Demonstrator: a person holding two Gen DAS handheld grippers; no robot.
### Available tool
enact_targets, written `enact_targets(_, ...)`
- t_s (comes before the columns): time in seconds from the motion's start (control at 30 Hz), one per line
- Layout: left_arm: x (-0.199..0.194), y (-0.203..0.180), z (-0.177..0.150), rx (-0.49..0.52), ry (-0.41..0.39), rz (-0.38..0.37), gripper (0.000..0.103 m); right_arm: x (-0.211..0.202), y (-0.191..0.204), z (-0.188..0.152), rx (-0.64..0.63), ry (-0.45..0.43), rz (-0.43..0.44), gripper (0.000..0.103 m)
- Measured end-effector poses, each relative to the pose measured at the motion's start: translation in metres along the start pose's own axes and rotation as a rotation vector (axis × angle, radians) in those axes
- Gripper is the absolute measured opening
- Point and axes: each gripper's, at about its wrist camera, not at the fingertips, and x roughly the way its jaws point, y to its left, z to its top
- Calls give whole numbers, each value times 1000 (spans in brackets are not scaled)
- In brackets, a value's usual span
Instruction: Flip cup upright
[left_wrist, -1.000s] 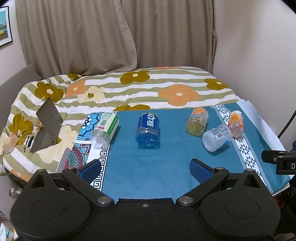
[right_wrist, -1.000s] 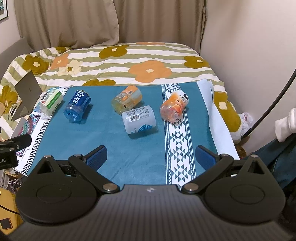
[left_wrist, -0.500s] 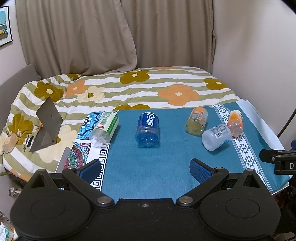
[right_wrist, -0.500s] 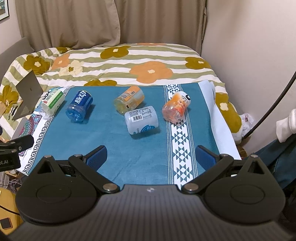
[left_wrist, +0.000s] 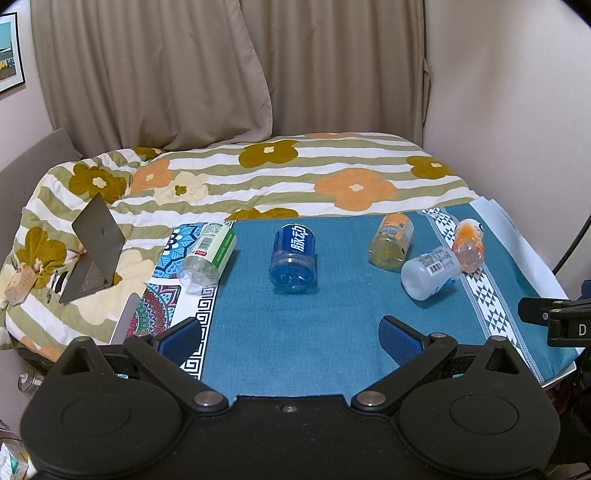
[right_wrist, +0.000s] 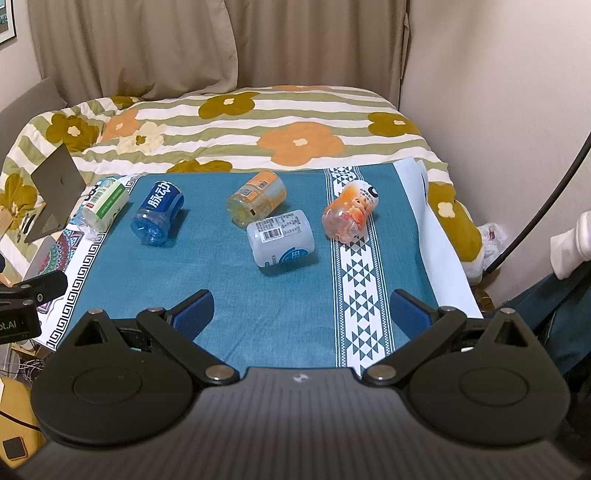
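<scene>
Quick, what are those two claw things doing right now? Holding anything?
Left gripper: open, holding nothing.
Right gripper: open, holding nothing.

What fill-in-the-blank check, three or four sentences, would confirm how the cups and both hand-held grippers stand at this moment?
1. All ____ cups on the teal cloth lie on their sides.
2. The left hand-held gripper and right hand-held gripper are both ____ and hold nothing.
3. The blue cup lies between the green-labelled cup and the ____ cup.
4. The white barcode cup points its base toward the ____ side of the right wrist view.

Missing words: five; open; yellow; left
</scene>
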Motion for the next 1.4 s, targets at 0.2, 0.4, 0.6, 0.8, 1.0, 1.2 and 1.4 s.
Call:
enact_targets(0.2, 0, 0, 0, 0, 0, 0, 103, 0, 0, 0, 1, -1, 1, 103)
enact_targets(0.4, 0, 0, 0, -2, 2, -1, 103, 0, -1, 0, 1, 0, 2, 103)
enact_targets(0.6, -2, -7, 2, 0, 1, 5, 103, 0, 0, -1, 2, -1, 5, 103)
enact_targets(0.8, -3, -5, -2, -2, -5, 10, 103, 0, 1, -1, 2, 3, 14, 103)
enact_targets(1.0, -4, -3, -5, -9, -9, 14, 103, 0, 1, -2, 2, -4, 18, 103)
enact_targets(1.2, -5, -4, -3, 10, -30, 7, 103, -1, 0, -5, -5, -25, 27, 103)
enact_targets(1.4, 2, -7, 13, 82, -42, -35, 103, -2, -5, 3, 10, -48, 30, 103)
